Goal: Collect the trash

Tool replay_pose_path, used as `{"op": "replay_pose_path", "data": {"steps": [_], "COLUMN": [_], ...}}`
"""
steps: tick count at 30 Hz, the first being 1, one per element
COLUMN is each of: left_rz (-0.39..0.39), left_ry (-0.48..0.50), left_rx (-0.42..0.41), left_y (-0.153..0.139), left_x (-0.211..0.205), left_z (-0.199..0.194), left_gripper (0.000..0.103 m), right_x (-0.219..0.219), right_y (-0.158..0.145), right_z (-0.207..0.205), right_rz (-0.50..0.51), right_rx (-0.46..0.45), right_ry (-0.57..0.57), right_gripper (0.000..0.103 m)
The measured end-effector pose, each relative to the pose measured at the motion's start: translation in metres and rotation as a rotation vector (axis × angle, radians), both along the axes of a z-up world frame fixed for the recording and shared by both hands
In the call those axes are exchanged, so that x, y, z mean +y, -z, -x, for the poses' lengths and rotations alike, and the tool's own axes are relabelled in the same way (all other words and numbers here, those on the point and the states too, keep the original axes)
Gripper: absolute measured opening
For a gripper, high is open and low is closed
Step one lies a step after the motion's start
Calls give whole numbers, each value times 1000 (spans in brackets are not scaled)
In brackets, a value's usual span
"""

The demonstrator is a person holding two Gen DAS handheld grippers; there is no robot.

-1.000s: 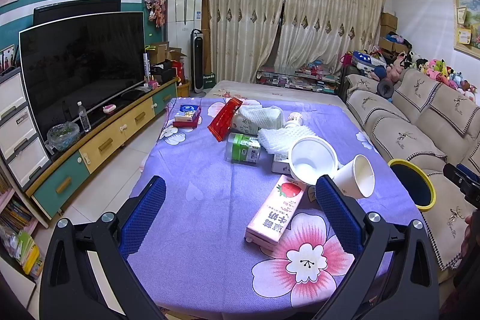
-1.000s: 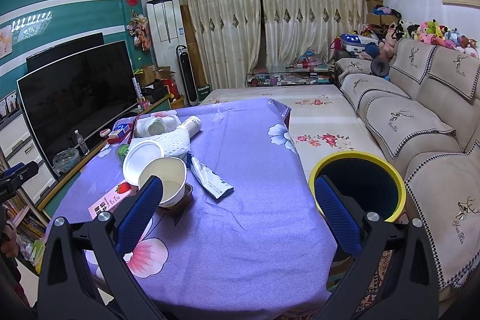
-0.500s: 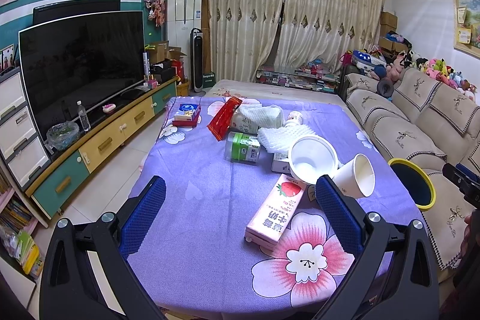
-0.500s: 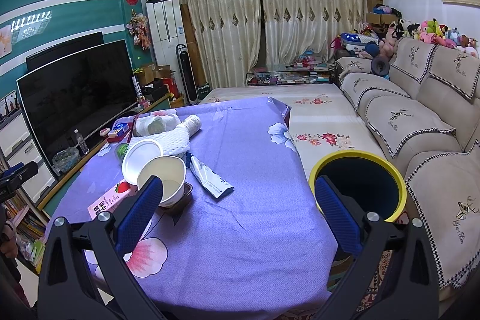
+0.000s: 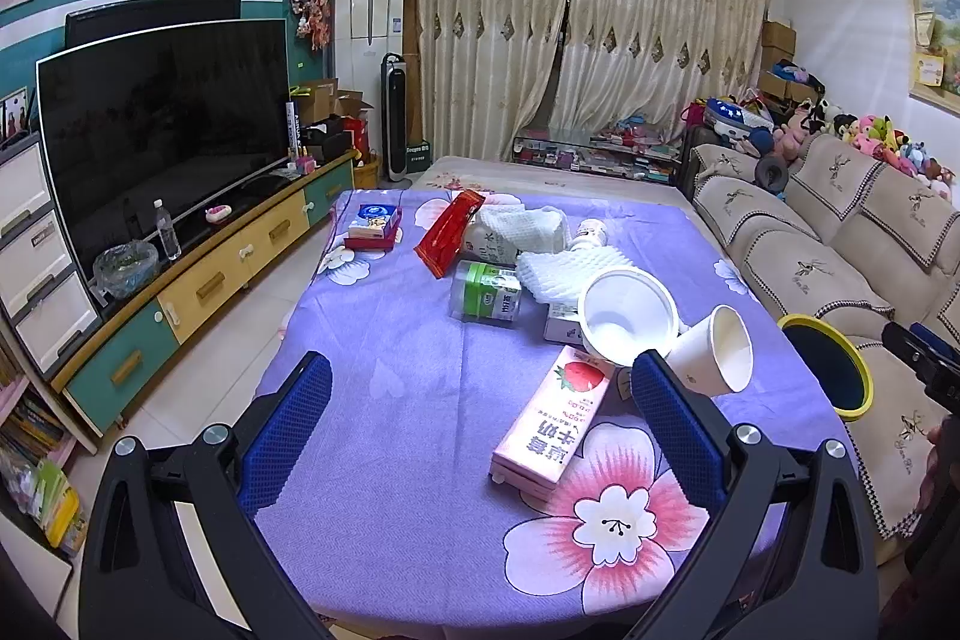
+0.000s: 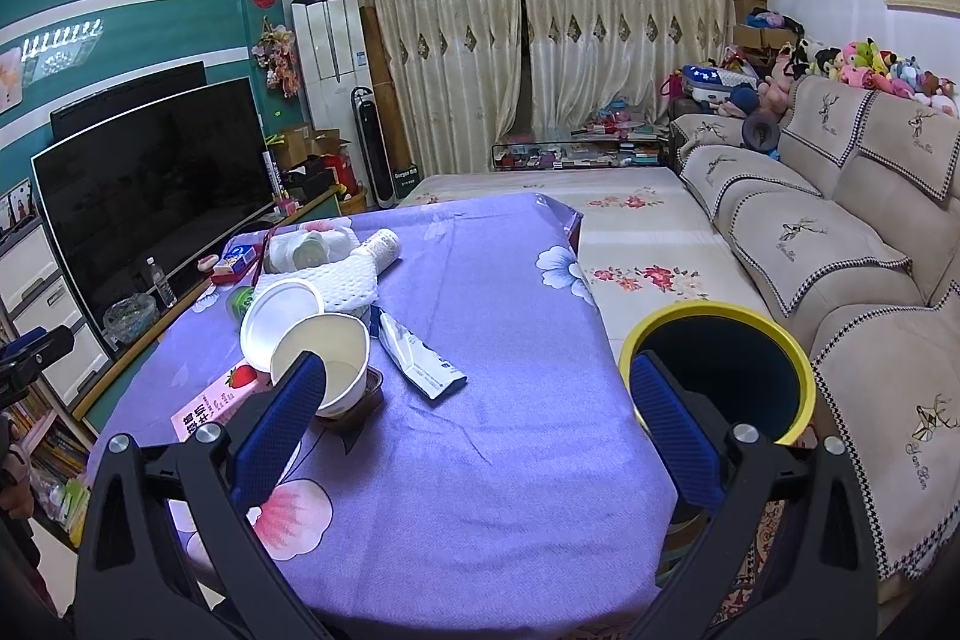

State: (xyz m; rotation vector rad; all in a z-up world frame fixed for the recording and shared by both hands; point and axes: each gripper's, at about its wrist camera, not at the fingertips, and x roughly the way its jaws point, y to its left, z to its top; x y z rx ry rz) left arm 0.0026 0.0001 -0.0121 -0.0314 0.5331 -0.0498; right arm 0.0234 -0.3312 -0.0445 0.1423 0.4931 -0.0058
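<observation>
Left gripper (image 5: 480, 400): fingers spread wide, nothing between them, held above the near edge of the purple flowered tablecloth (image 5: 390, 490). Trash across the cloth, left to right: red wrapper (image 5: 449, 232), green-and-white can (image 5: 486, 293) on its side, pink strawberry milk carton (image 5: 555, 418) lying flat, white plastic bowl (image 5: 627, 314) tipped up, paper cup (image 5: 717, 352) on its side touching it. Right gripper (image 6: 474, 421): fingers equally wide apart, empty. Blue-and-white pouch (image 6: 417, 355) flat just right of the cup. Yellow-rimmed bin (image 6: 717, 370) stands beside the table's right edge, before the sofa (image 6: 840, 244).
</observation>
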Motion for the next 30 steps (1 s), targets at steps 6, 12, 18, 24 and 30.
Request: {"op": "replay_pose_path", "data": {"steps": [6, 12, 18, 24, 30], "left_rz": [2, -3, 2, 8, 7], "left_ry": [-10, -23, -21, -21, -14], "left_rx": [8, 17, 46, 68, 84], "left_y": [7, 11, 18, 22, 26], "left_x": [5, 11, 14, 15, 13], "left_z": [-3, -9, -17, -26, -32], "left_gripper": [98, 98, 98, 98, 98], "right_x": [18, 49, 58, 63, 67], "right_y": [12, 20, 38, 60, 72], "right_z": [-36, -70, -109, -136, -146], "right_rz": [-19, -9, -29, -50, -66], "right_rx": [66, 112, 182, 257, 283], "right_ry": [-90, -183, -199, -214, -222], "right_gripper": [97, 96, 65, 38, 22]}}
